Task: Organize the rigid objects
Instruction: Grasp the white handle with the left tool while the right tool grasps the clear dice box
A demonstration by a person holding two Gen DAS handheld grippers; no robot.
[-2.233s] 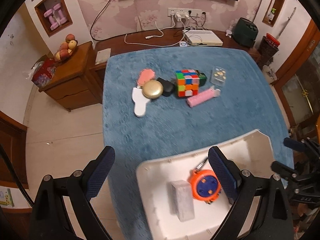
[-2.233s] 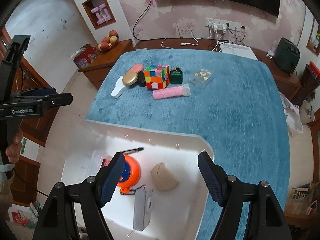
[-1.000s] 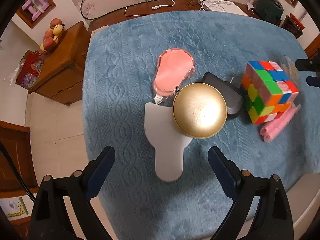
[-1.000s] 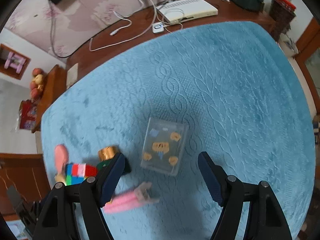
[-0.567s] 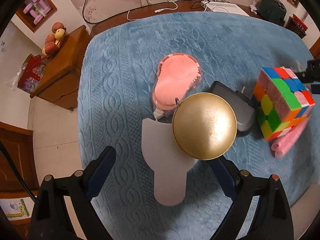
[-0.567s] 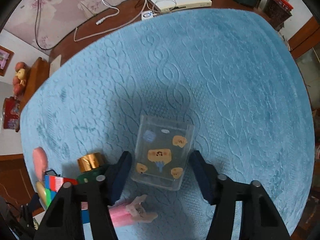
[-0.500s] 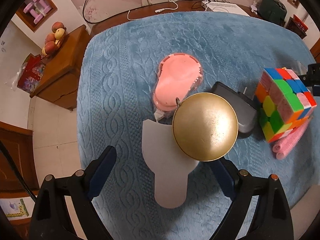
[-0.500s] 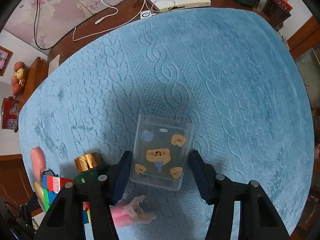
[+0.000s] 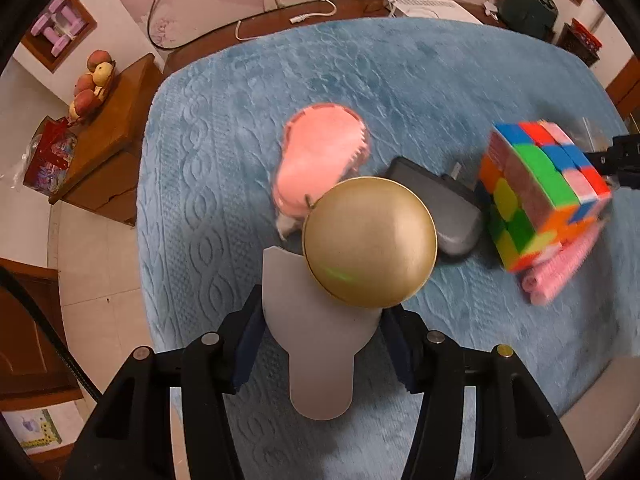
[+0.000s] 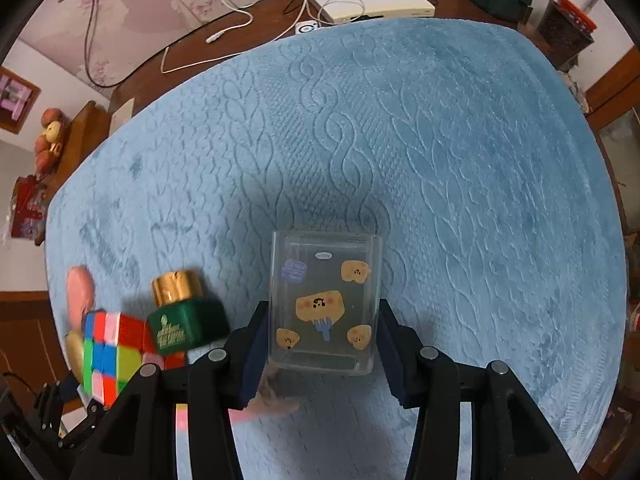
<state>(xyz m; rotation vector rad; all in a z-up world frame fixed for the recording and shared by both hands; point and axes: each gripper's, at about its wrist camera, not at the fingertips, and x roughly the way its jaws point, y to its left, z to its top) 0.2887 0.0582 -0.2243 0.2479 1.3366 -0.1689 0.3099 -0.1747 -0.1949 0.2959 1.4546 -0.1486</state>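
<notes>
Left gripper (image 9: pixel 322 340) was closing on white paddle (image 9: pixel 316 340); only the right view showed right gripper (image 10: pixel 322 348) closing on clear box (image 10: pixel 324 304), green bottle (image 10: pixel 186 320) beside.

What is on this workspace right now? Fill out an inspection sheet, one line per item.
Surface: blue quilted blanket covers the table.
Job's things: white paddle-shaped piece under a gold disc; clear box with cartoon stickers; colour cube; pink brush; dark charger; pink rollers; green bottle with gold cap.
Clutter: nothing seen.
Tongs: left tongs closing, pads at the white piece's sides; right tongs closing, pads against the clear box.
Cables: white leads and a white router behind the blanket.
Surroundings: fruit on a wooden cabinet, floral wallpaper.
</notes>
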